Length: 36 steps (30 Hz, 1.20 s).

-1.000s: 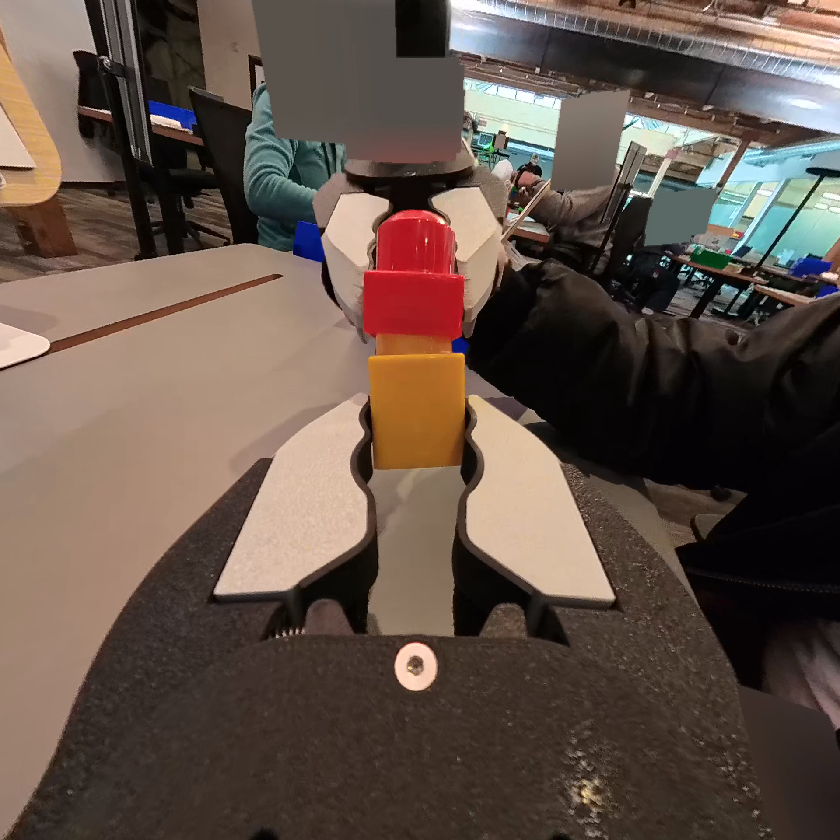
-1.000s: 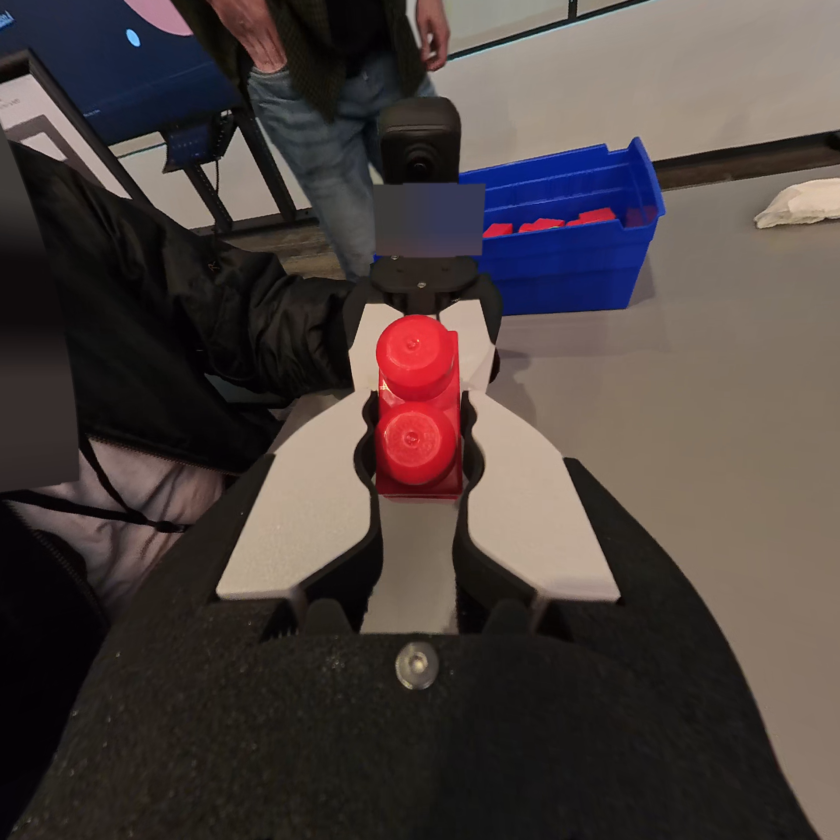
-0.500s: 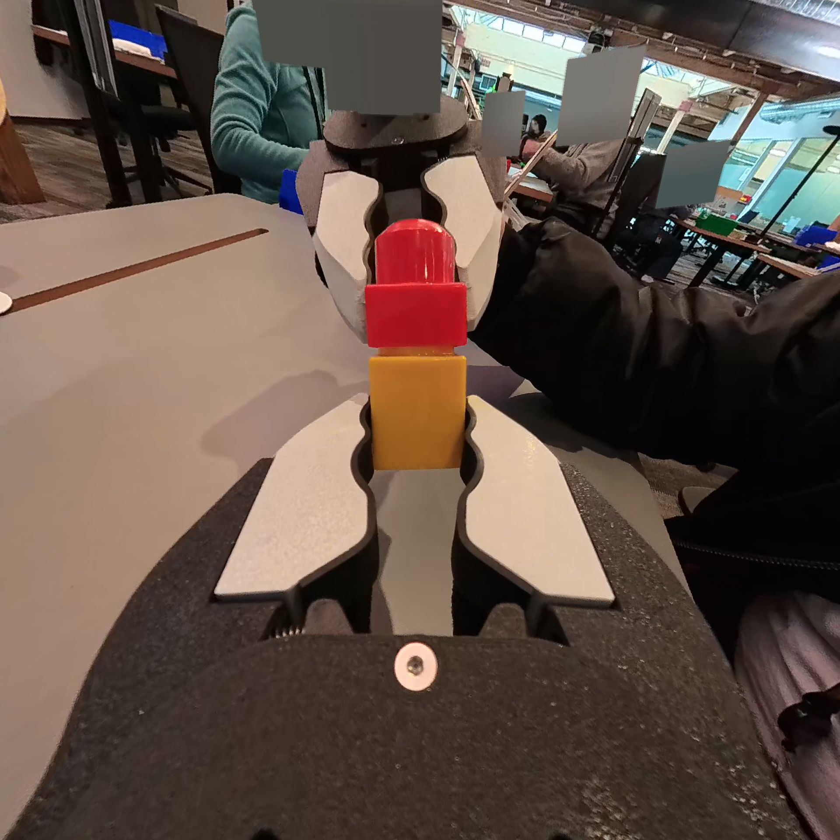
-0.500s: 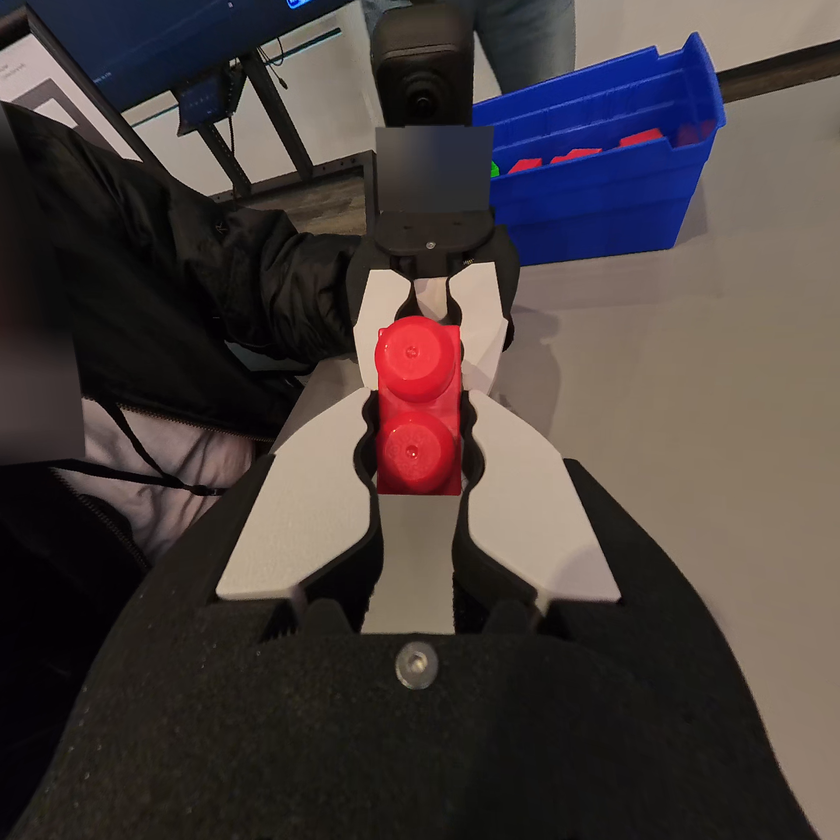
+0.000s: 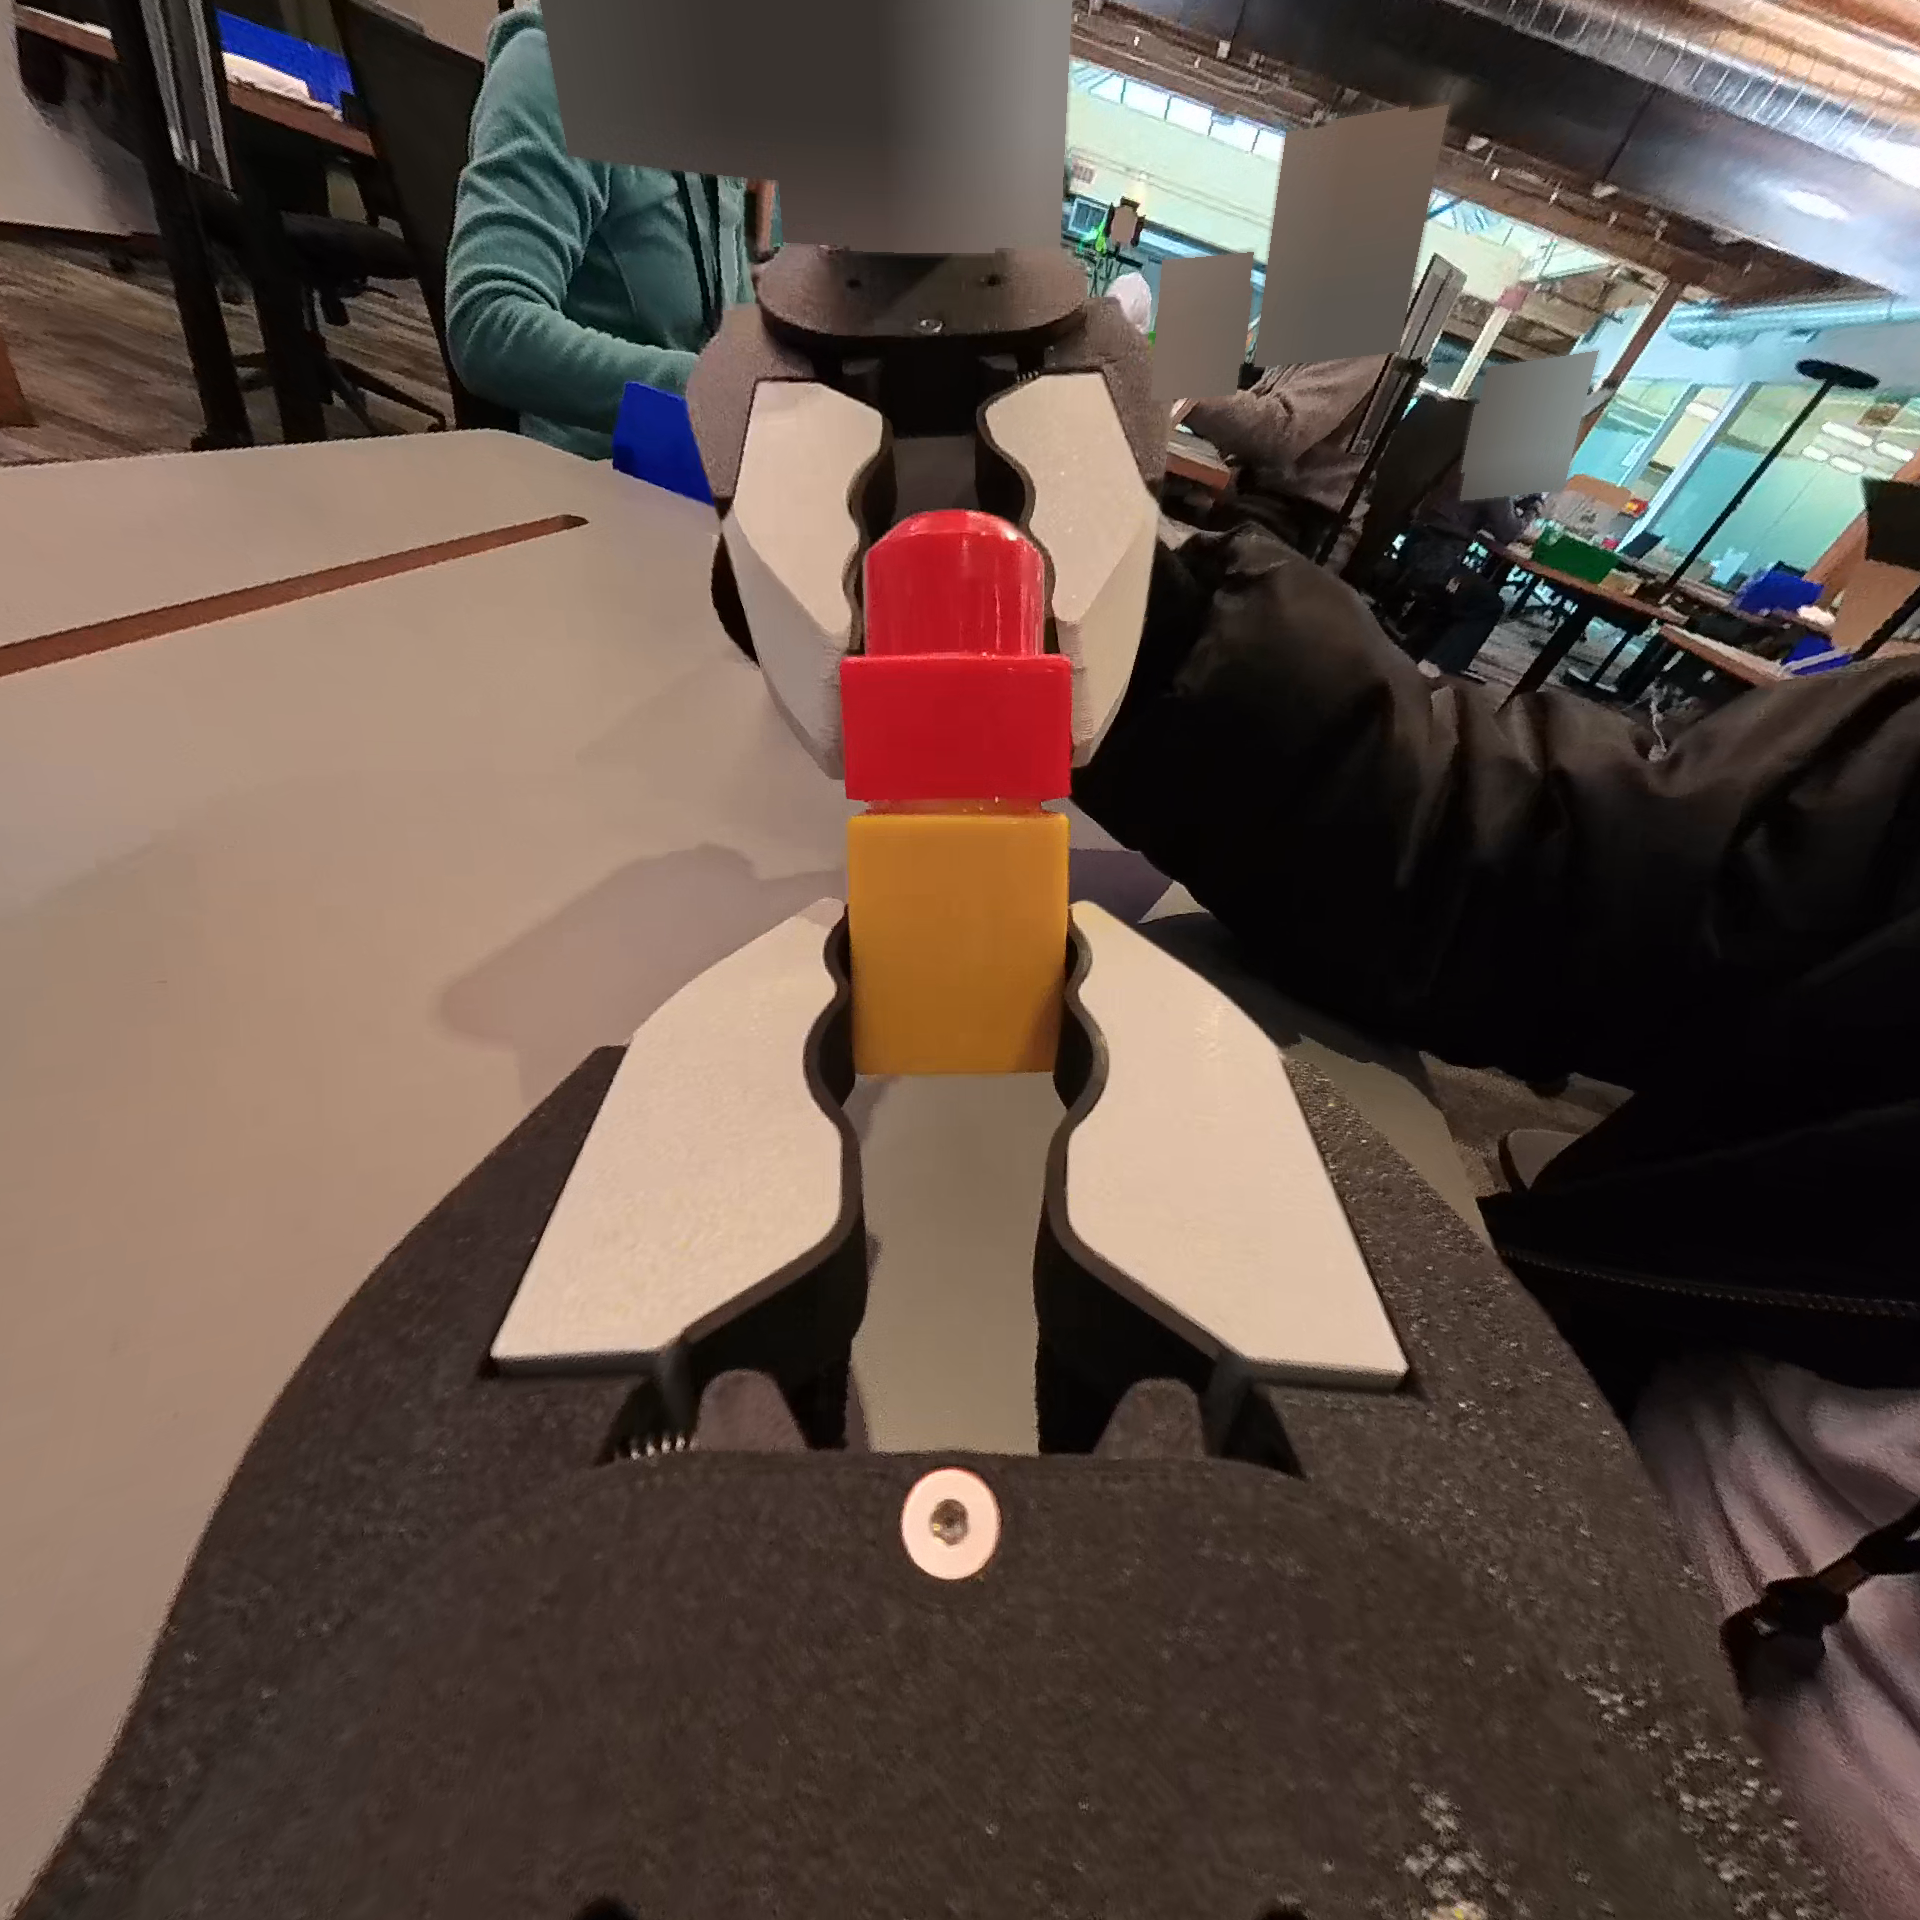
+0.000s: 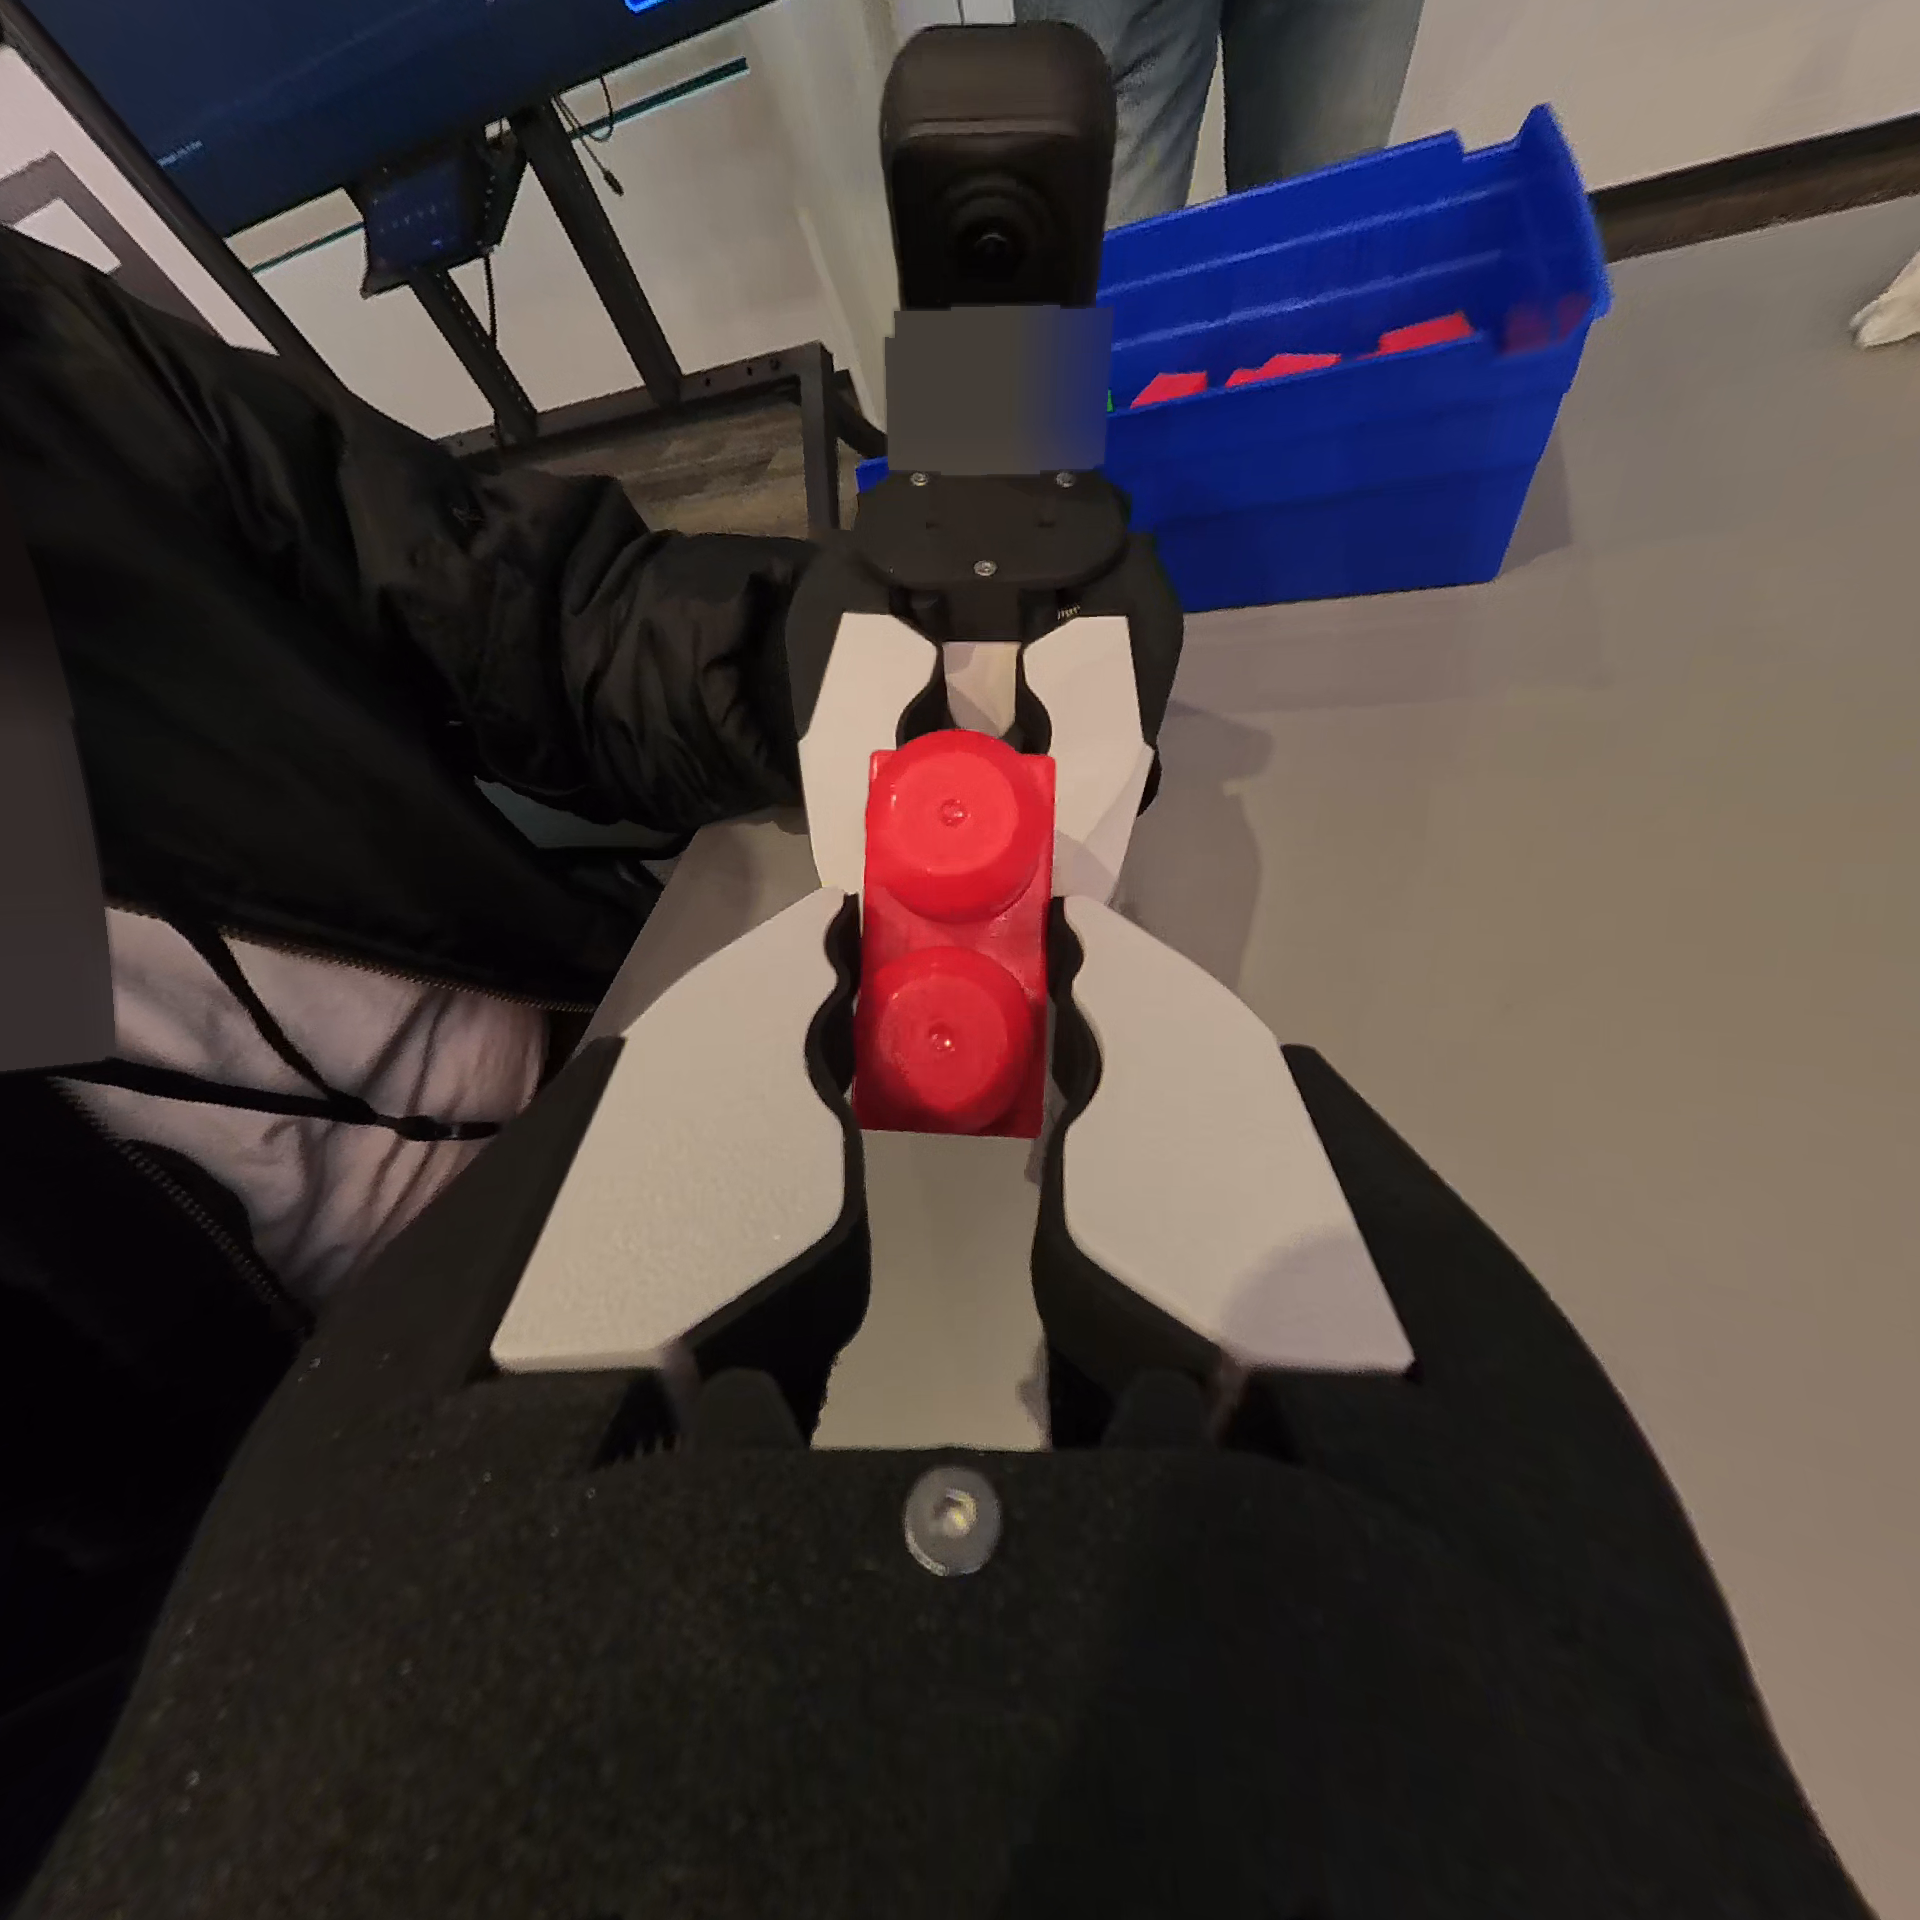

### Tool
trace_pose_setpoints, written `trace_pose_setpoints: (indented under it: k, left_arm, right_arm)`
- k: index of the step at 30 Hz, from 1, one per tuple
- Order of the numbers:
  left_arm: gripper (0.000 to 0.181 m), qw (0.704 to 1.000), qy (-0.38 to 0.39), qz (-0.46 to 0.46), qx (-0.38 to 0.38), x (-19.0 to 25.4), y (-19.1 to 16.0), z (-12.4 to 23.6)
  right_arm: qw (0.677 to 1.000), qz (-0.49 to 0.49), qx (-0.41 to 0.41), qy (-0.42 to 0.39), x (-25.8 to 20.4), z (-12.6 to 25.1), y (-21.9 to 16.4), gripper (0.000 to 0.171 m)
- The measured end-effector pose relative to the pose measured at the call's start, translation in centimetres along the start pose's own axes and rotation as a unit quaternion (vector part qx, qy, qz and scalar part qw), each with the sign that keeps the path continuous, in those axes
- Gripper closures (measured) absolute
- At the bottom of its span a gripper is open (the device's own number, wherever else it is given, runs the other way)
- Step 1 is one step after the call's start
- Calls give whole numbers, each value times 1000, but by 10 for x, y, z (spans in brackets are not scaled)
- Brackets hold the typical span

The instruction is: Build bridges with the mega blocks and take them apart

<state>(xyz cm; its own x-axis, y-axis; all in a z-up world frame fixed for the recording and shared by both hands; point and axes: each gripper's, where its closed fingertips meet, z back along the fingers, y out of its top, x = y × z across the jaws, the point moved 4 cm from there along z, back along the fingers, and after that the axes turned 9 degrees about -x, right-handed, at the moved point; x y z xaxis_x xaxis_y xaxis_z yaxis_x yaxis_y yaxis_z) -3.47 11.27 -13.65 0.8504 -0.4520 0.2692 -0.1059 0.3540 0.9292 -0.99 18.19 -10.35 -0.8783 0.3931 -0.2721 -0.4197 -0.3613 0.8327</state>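
Above a grey table (image 5: 260,831), the left gripper (image 5: 956,997) is clamping a yellow block (image 5: 956,945) while the right gripper (image 6: 951,1029), facing it, is gripping the red block (image 6: 951,935) seated on the yellow block's top. A thin gap is showing between the two blocks. A blue bin (image 6: 1351,447) holding red pieces is sitting behind.

No text (anywhere in view) is legible.
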Motion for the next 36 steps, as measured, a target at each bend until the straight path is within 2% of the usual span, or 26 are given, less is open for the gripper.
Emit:
trace_pose_setpoints:
  k: [12, 18, 30, 36]
  left_arm:
    - [145, 1000, 0, 19, 8, -4, 1, 4]
    - [146, 1000, 4, 16, -6, -3, -1, 3]
    - [146, 998, 12, 15, -59, -3, -17, -11]
    - [146, 997, 3, 26, -69, -3, -22, -15]
  right_arm:
    - [1000, 3, 26, -14, 1, 3, 7, 133]
    - [999, 10, 25, -29, 3, 2, 8, 140]
    - [998, 3, -54, -36, 2, -2, -7, 140]
    - [998, -7, -64, -22, 4, -4, -13, 140]
